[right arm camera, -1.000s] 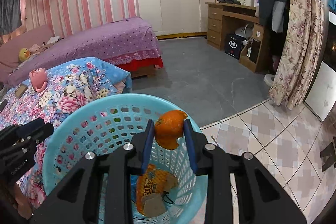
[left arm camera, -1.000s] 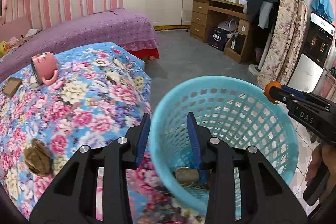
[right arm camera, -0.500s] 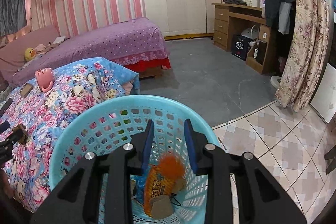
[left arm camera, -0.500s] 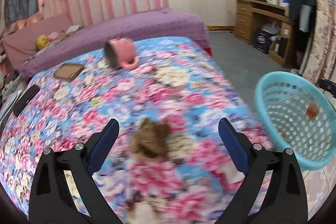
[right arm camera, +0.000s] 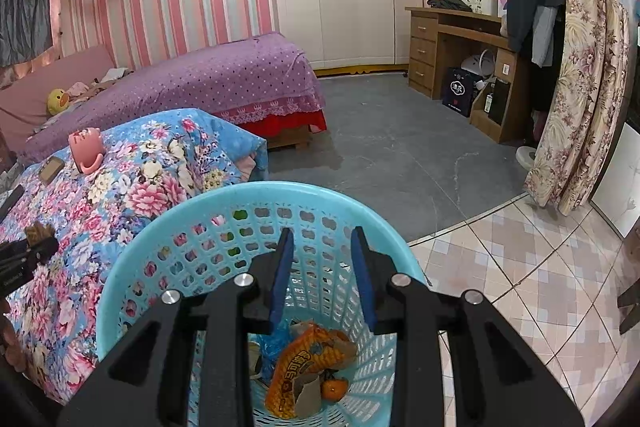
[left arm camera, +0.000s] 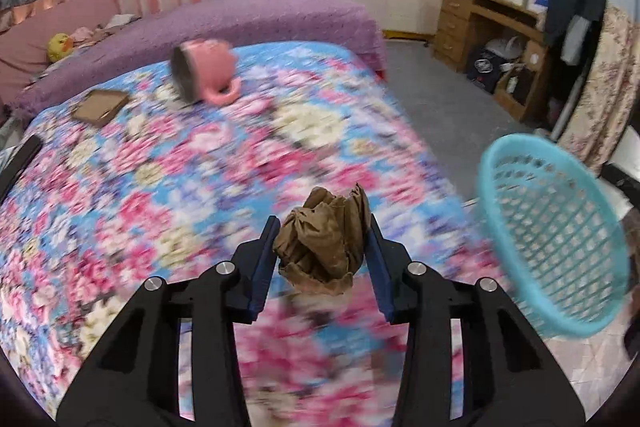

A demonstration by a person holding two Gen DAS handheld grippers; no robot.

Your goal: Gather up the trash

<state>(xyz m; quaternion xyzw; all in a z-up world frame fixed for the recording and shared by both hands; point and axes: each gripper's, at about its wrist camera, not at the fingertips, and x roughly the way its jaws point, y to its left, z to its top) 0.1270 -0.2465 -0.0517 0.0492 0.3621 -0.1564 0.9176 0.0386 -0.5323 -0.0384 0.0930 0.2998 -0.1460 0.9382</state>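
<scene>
One crumpled brown paper wad [left arm camera: 322, 241], creased and lumpy.

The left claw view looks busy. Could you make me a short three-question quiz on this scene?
1. True or false: the pink mug stands upright on the flowered bedspread.
2. What sits between the left claw pads? A) orange peel B) crumpled brown paper C) phone
3. Fill in: the right claw hangs empty over the ____ basket.

Key: 1 false, it lies on its side; 2 B; 3 blue.

Crumpled brown paper wad [left arm camera: 324, 241] btwn claws
</scene>
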